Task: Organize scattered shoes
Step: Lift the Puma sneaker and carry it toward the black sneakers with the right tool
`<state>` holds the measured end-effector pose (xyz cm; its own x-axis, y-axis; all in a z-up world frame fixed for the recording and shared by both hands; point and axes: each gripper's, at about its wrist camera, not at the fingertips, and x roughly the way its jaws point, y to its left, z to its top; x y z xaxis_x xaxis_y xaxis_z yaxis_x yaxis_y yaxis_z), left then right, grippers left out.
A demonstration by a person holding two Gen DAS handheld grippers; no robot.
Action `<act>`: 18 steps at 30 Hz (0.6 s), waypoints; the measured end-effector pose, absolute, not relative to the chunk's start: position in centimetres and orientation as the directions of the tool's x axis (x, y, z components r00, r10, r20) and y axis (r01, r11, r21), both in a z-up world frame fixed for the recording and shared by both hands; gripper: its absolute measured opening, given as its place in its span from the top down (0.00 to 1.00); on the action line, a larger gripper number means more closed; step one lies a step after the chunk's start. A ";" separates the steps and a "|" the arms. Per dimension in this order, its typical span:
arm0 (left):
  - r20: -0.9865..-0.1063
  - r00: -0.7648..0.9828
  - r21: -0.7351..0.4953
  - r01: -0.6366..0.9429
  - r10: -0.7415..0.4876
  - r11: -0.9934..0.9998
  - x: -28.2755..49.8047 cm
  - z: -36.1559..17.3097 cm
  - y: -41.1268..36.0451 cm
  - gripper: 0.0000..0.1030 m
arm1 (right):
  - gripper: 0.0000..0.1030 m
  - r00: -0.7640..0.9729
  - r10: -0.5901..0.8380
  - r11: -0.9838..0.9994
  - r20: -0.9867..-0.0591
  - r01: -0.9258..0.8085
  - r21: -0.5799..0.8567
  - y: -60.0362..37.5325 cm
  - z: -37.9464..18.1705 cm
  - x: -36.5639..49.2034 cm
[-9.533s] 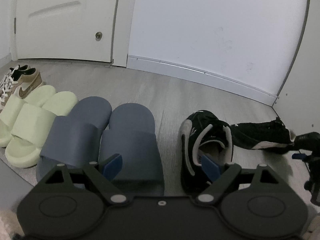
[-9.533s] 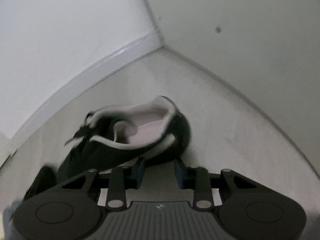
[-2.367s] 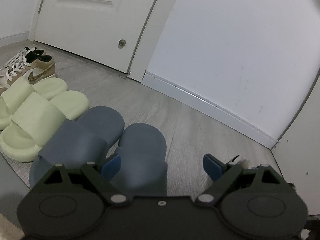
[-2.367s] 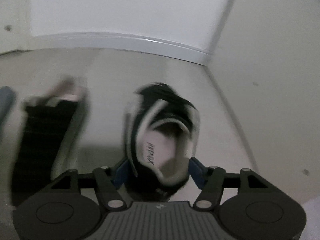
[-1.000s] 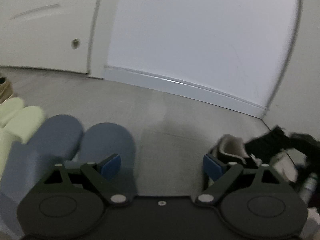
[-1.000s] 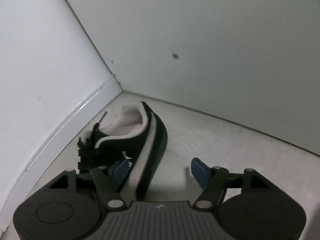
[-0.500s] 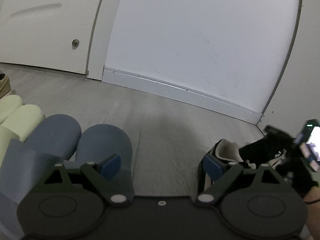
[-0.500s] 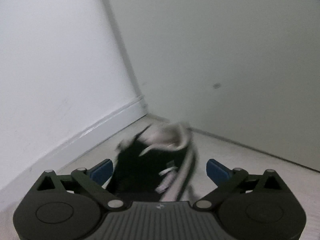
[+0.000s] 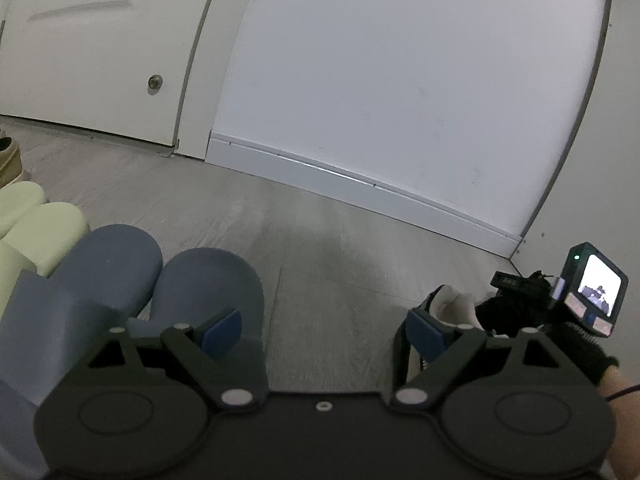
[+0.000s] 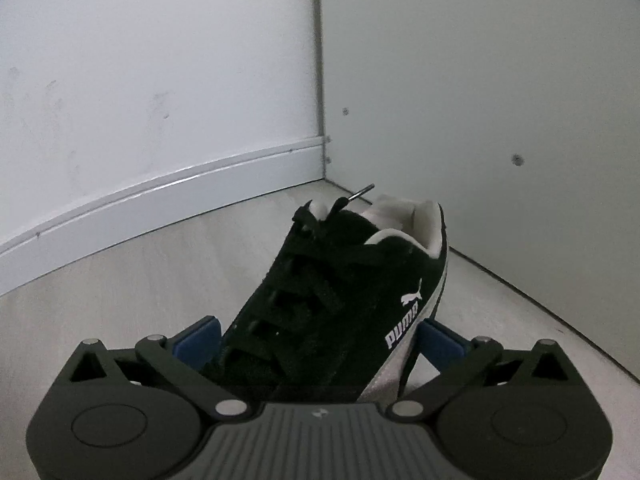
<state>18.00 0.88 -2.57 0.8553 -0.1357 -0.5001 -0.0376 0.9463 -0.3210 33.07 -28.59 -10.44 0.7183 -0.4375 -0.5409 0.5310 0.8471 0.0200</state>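
A black sneaker (image 10: 344, 280) with white lettering and a pale lining lies tilted near the room's corner, toe towards the right wrist camera. My right gripper (image 10: 320, 340) straddles its front. The jaws are opening and the blue pads (image 10: 440, 344) stand at the shoe's sides without pressing on it. In the left wrist view a black sneaker's heel (image 9: 452, 304) shows behind the right pad. My left gripper (image 9: 323, 326) hangs open over bare floor with nothing between its pads. The right gripper's body and its lit screen (image 9: 596, 292) are at the far right.
Two blue slides (image 9: 168, 280) sit side by side at the left, with pale green slides (image 9: 36, 216) and a tan sneaker's edge (image 9: 8, 160) beyond them. A white door (image 9: 100, 60), a skirting board (image 9: 360, 192) and walls close off the back. A gloved hand (image 9: 576, 344) is at the right.
The right gripper's jaws have spread wide, and it has rolled and shifted so that the black sneaker now lies between them. The right hand's device has come further into the left view. The left gripper has barely moved.
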 end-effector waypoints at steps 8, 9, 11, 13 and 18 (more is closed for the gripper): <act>-0.487 0.865 -0.317 -0.041 -0.125 0.948 17.4 -2.4 0.9 0.12 | 0.02 0.658 -0.122 0.899 -0.743 0.391 0.199 -33.0 -9.0 31.0; -0.481 0.868 -0.316 -0.039 -0.124 0.948 17.2 -2.3 0.9 0.12 | 0.02 0.644 -0.107 0.895 -0.757 0.394 0.210 -33.4 -9.0 30.5; -0.471 0.873 -0.320 -0.036 -0.126 0.947 17.0 -2.2 0.9 0.12 | 0.03 0.638 -0.157 0.911 -0.754 0.388 0.139 -32.9 -8.3 29.7; -0.469 0.874 -0.324 -0.039 -0.125 0.945 16.9 -2.2 1.0 0.12 | 0.02 0.656 -0.210 0.929 -0.725 0.364 0.060 -31.7 -7.7 28.7; -0.475 0.872 -0.339 -0.058 -0.118 0.939 17.1 -2.4 1.4 0.12 | 0.00 0.706 -0.237 0.951 -0.668 0.308 -0.012 -29.1 -8.3 29.1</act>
